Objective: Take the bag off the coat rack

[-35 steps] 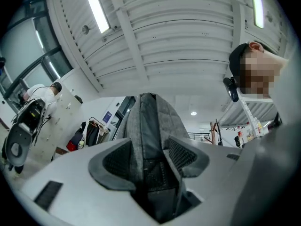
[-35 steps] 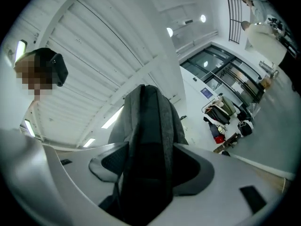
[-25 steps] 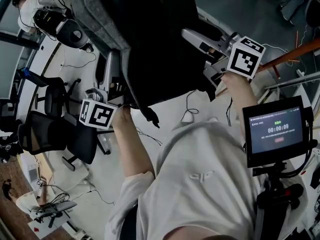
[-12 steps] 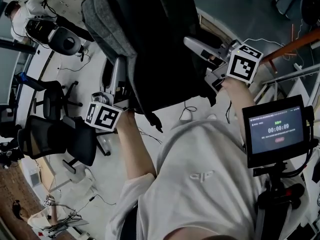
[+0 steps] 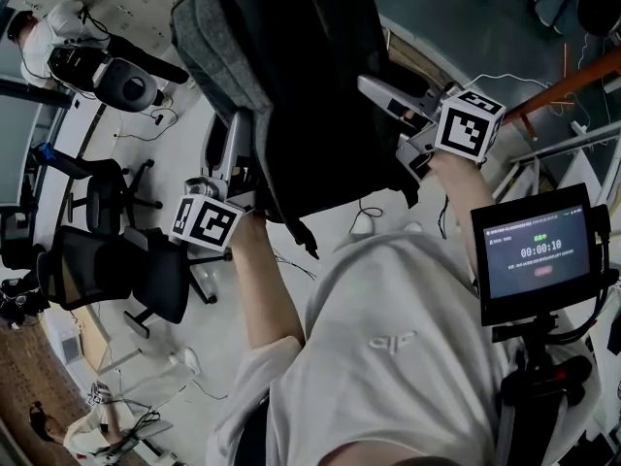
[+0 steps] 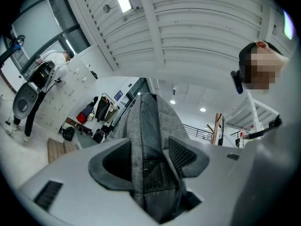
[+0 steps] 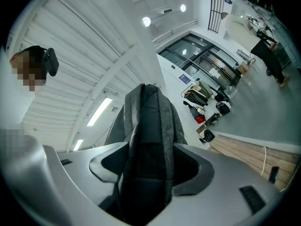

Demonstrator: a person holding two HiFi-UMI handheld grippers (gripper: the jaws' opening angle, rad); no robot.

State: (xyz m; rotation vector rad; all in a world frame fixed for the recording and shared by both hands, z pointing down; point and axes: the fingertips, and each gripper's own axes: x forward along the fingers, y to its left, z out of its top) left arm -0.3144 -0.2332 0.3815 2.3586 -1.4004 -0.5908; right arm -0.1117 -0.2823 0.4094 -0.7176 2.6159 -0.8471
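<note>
Bag: dark grey-and-black fabric backpack (image 5: 301,85), held up in the air in front of the person, well above the floor (image 5: 194,338). Its top edge runs out of the head view, so I cannot tell if it is hooked on anything; no rack shows at the bag.

Left hand-held gripper (image 6: 150,160): jaws part-way closed, clamped on a grey padded shoulder strap with mesh backing (image 6: 146,121).
Right hand-held gripper (image 7: 148,166): same, closed on the other grey-and-black padded strap (image 7: 150,117).

Handling, judged: soft, floppy body that will sag and swing below the grips. Weight is unknown, though it looks bulky. The padded straps compress, so the pads bite well with little slip. The straps are the sensible hold, gripped evenly on both sides to keep the load level.
</note>
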